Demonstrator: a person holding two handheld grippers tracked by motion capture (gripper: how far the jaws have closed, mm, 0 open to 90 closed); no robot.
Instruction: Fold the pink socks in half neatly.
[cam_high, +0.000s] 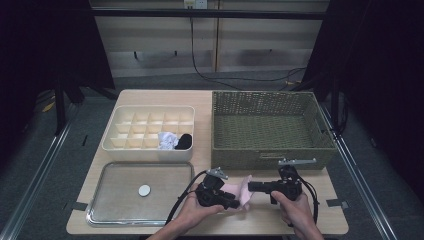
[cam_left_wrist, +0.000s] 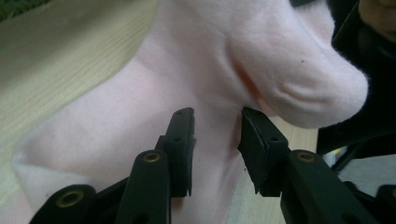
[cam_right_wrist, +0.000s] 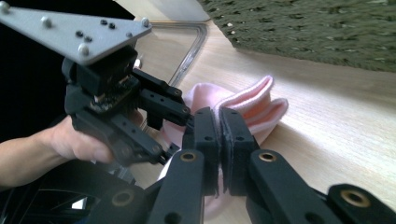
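Note:
A pink sock (cam_high: 240, 193) lies crumpled on the wooden table near the front edge, between my two grippers. My right gripper (cam_high: 250, 186) reaches in from the right, and its jaws (cam_right_wrist: 219, 114) are shut on a fold of the pink sock (cam_right_wrist: 254, 105). My left gripper (cam_high: 234, 203) comes in from the left. Its jaws (cam_left_wrist: 217, 116) stand apart over the sock (cam_left_wrist: 187, 70), with pink fabric showing in the gap and the pads not pressing on it. The left gripper (cam_right_wrist: 184, 105) with its grey plate also shows in the right gripper view, held by a hand.
A green wicker basket (cam_high: 270, 152) stands just behind the grippers at the right. At the back left a cream divided box (cam_high: 150, 151) holds a white sock (cam_high: 167, 140) and a black sock (cam_high: 184, 141). A clear tray (cam_high: 107, 200) with a white disc (cam_high: 144, 190) lies front left.

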